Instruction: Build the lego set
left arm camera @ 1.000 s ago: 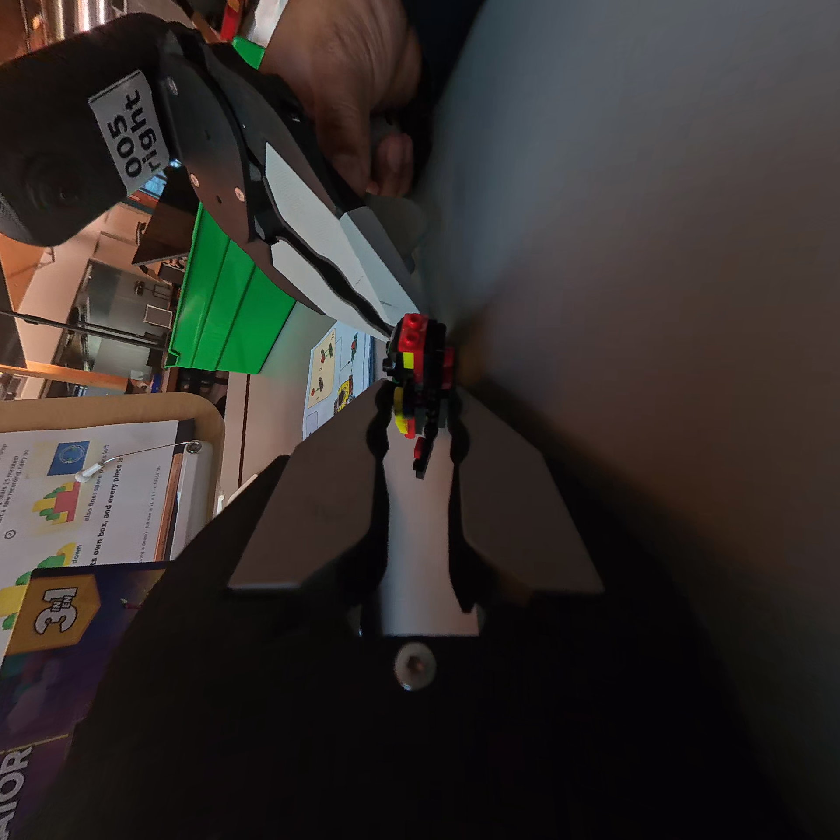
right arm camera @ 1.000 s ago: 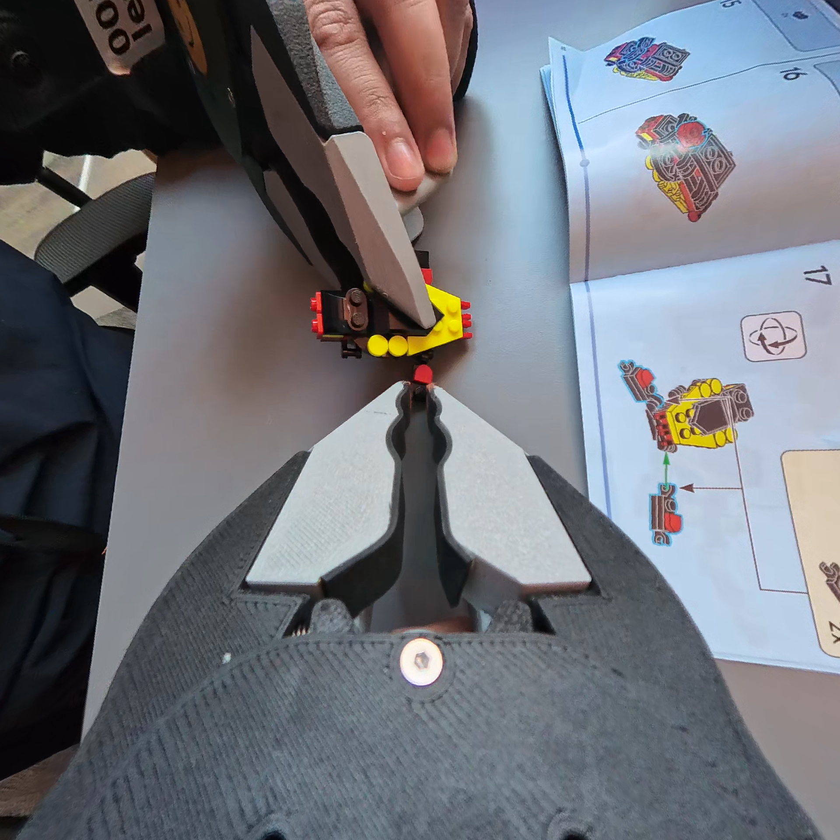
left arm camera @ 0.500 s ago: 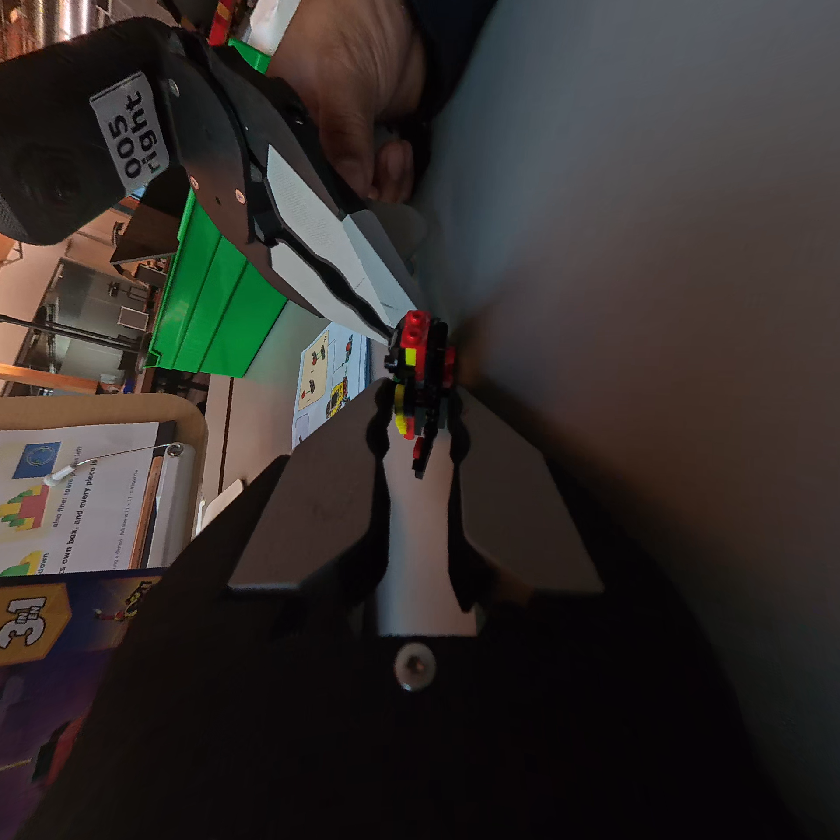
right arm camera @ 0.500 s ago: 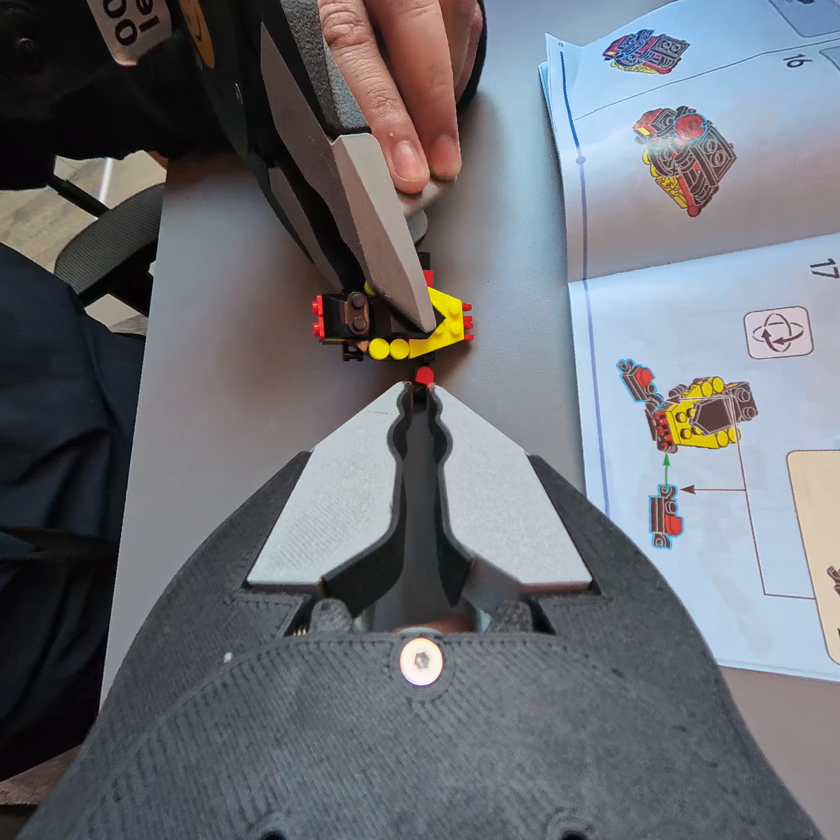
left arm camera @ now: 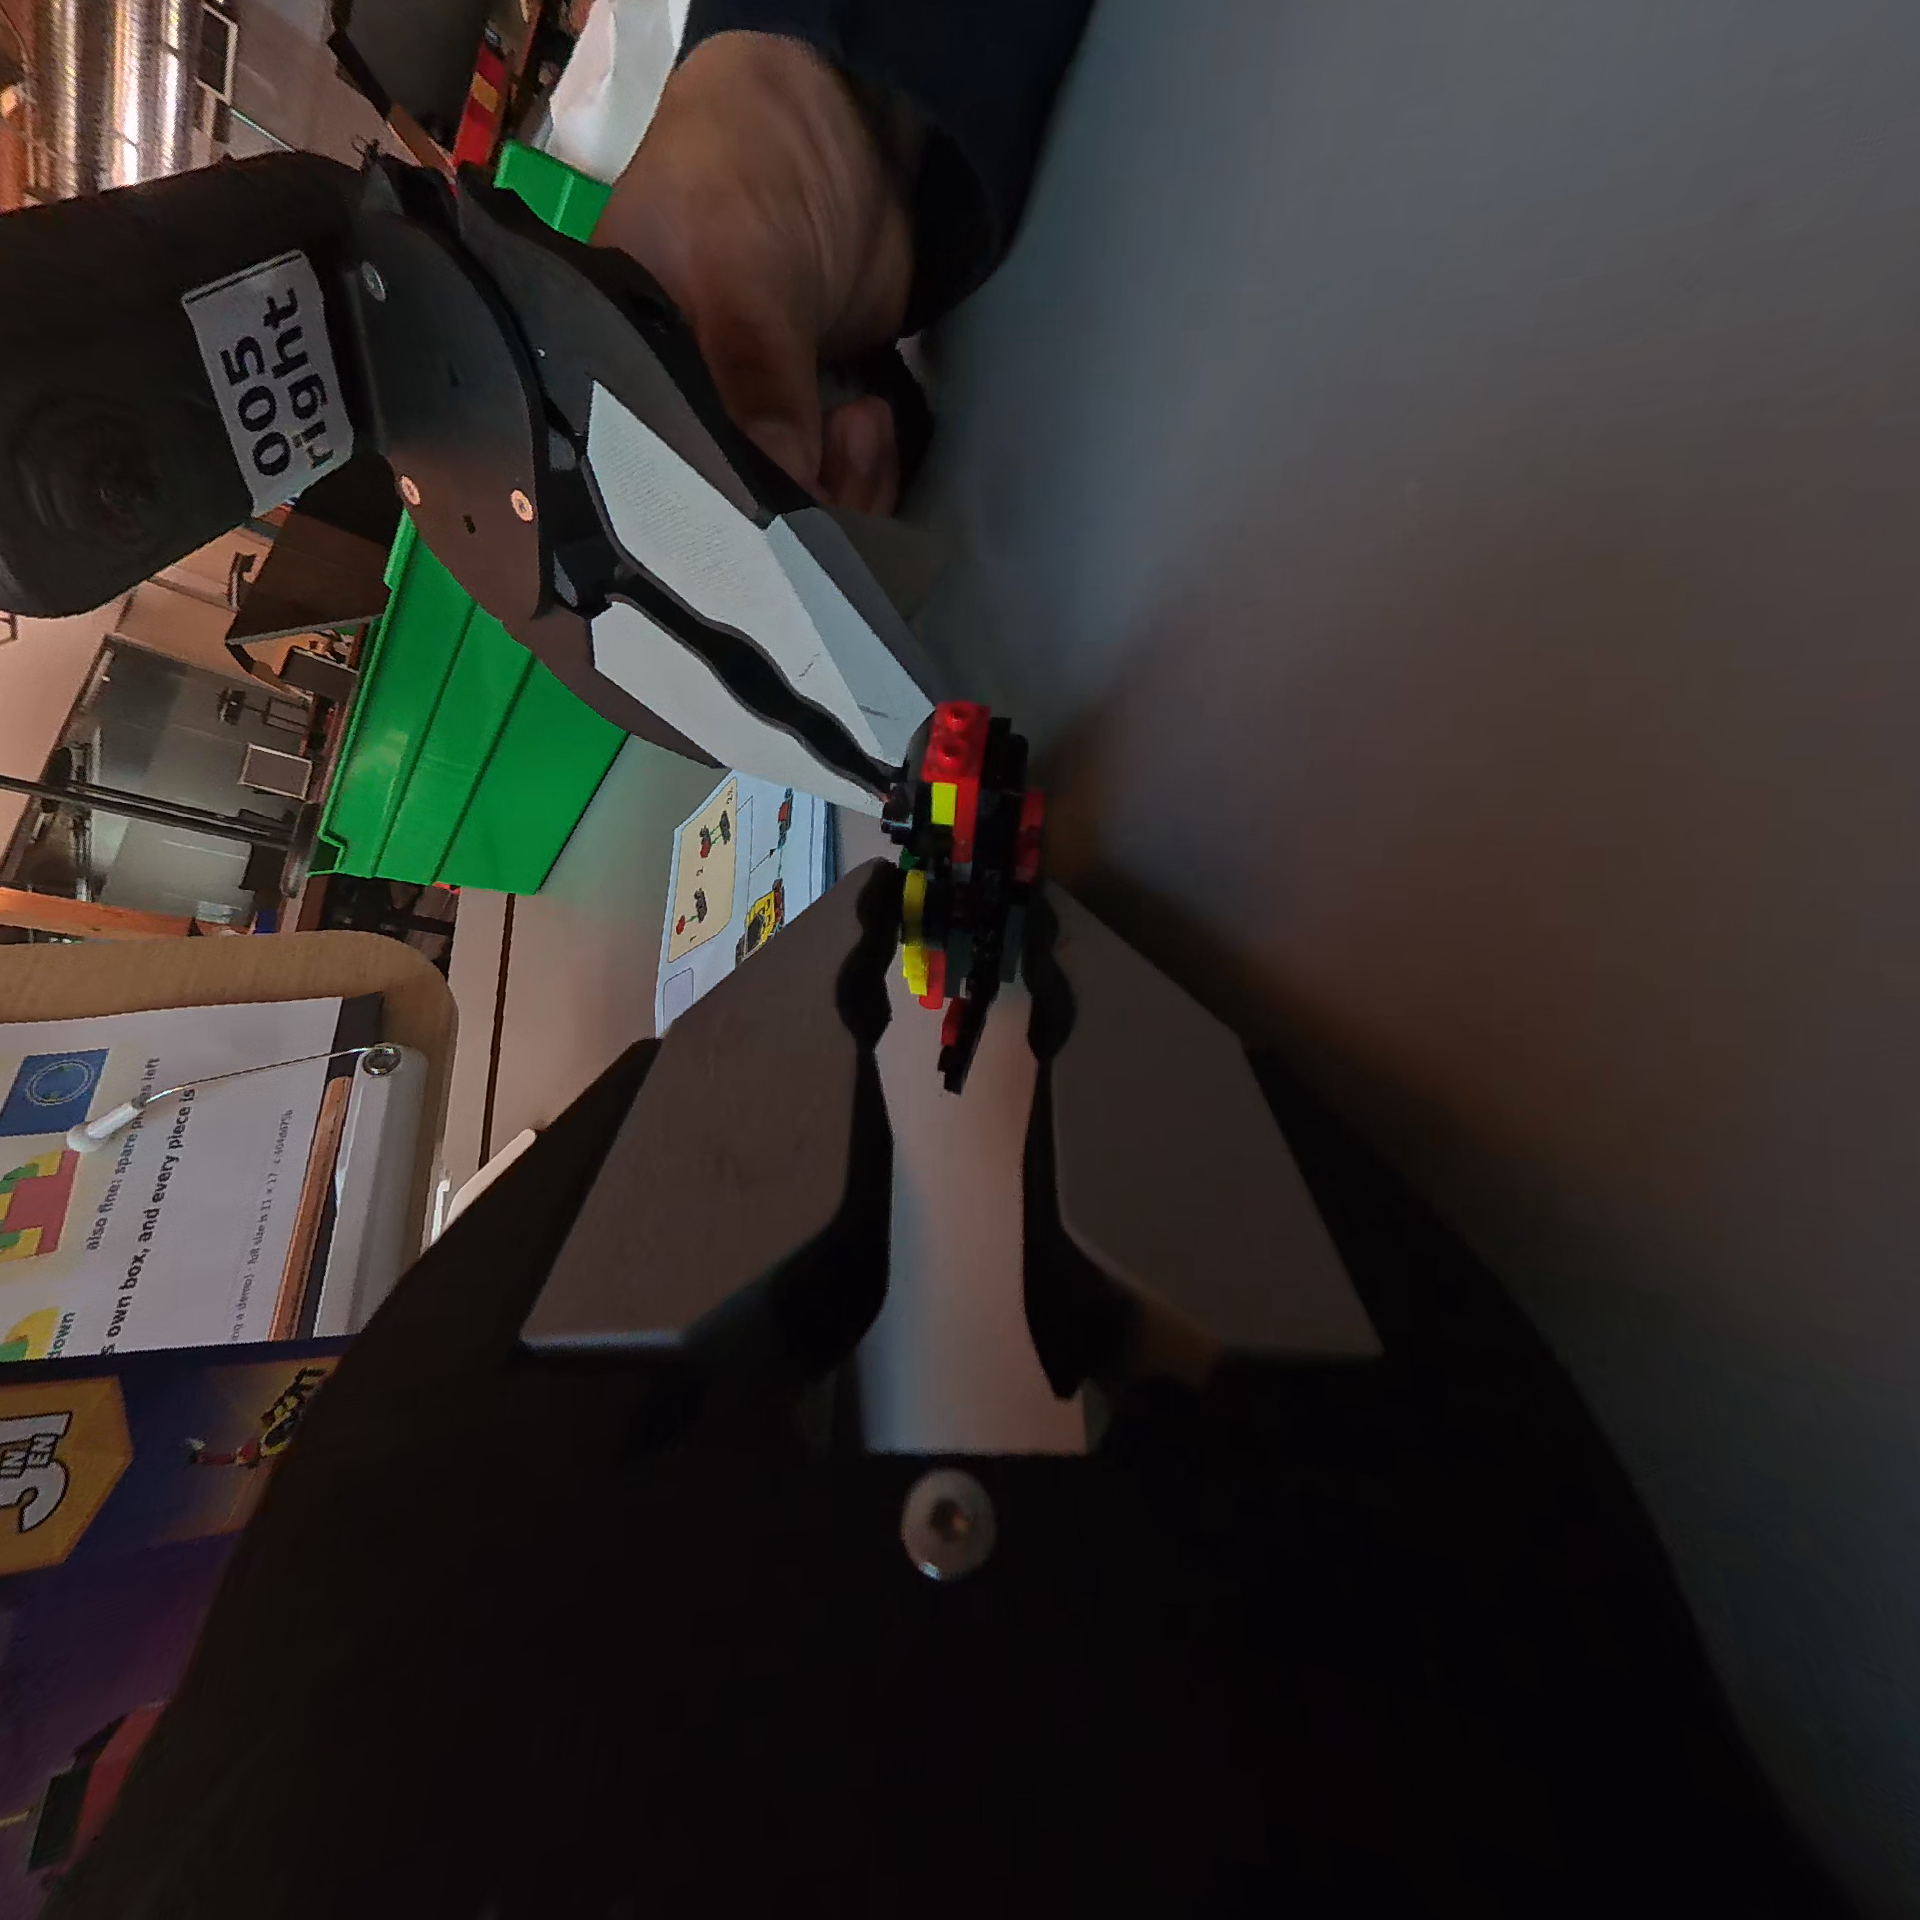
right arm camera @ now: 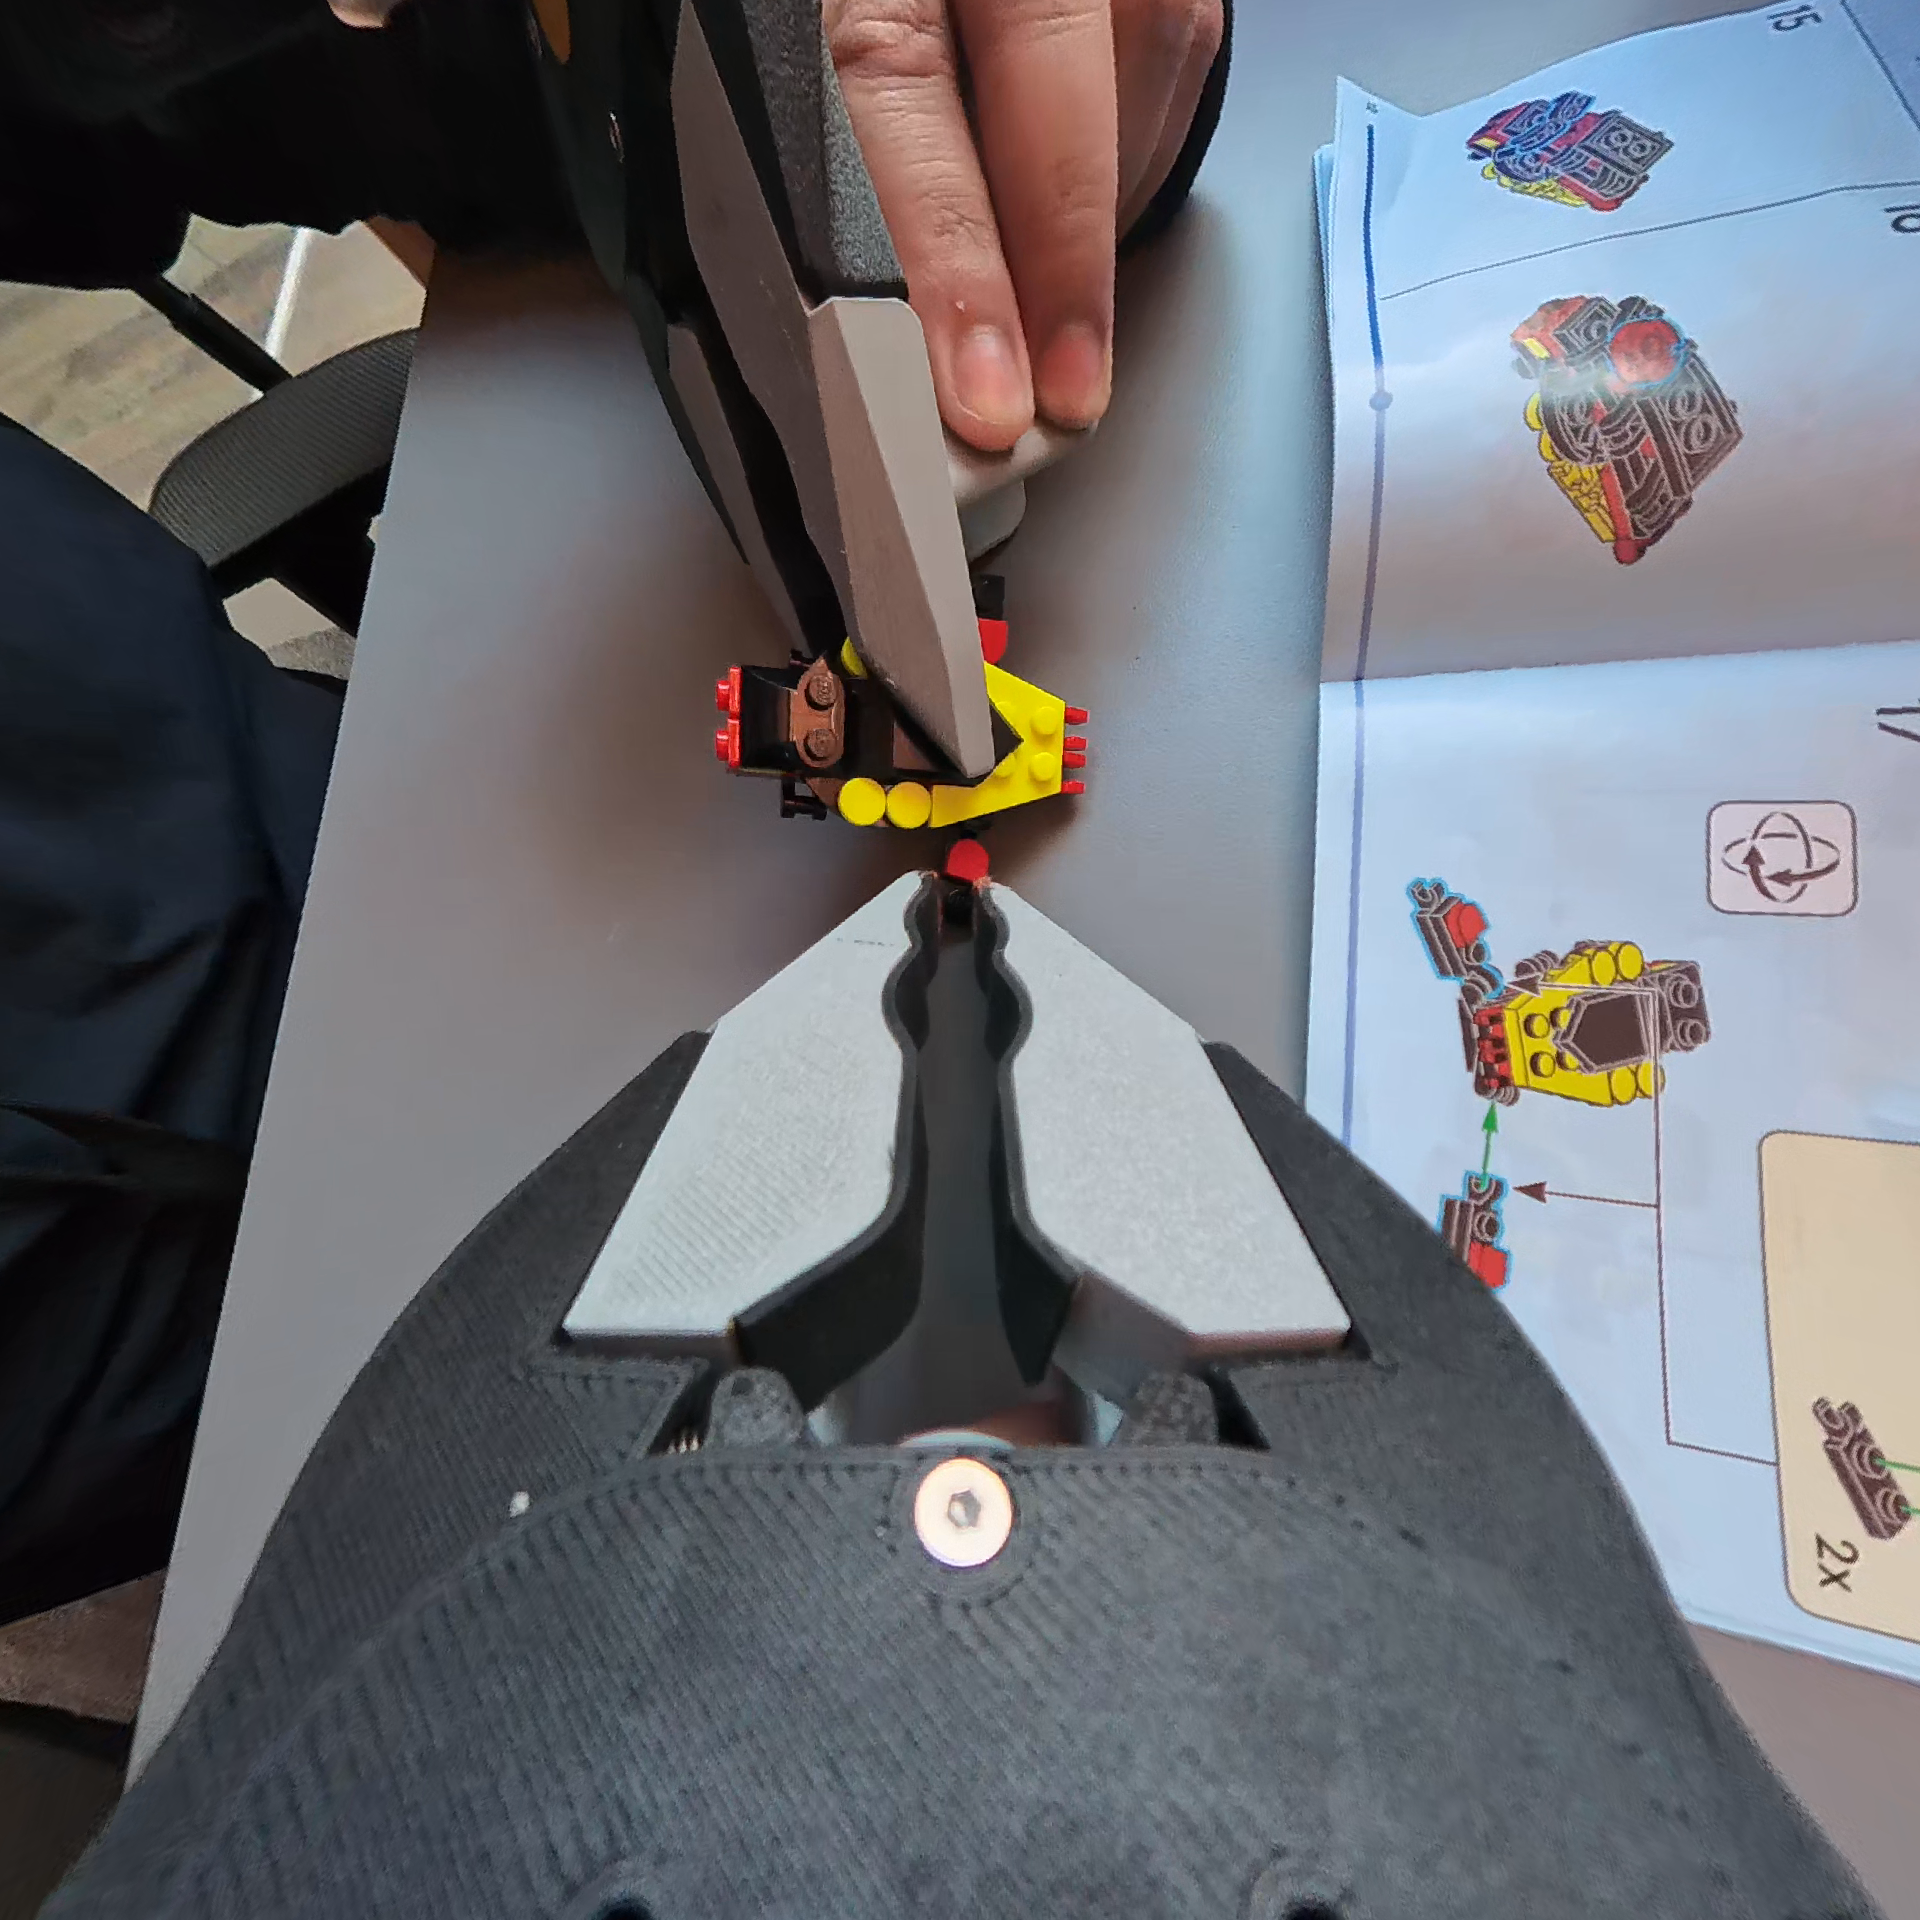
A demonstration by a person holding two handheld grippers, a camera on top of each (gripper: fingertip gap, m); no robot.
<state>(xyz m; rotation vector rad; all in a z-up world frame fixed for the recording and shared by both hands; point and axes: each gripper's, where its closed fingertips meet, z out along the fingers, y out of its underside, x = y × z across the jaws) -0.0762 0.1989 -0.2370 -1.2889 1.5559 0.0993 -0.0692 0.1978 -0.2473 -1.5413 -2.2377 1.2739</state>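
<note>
Right wrist view looks down on the grey tabletop, where the lego model, yellow, black and red with a brown piece on top, lies near the edge. Coming in from above, the left tool is clamped on the model, one grey finger lying across its yellow and black top, with a person's hand gripping the handle behind it. From below, the right tool has its tips pinched together on a small lego piece, black with a red round end, and that red end sits just beside the model's near side; whether it touches cannot be told. An open instruction booklet lies flat to the right of the model, well apart from it. Left wrist view is turned on its side and shows the same model between the dark fingers of its own tool, pressed near the tabletop. From the upper left the other tool meets the model with closed tips, a hand behind it. Farther back stand a green bin, a printed sheet in a light tray, and a purple box at the left edge.
</note>
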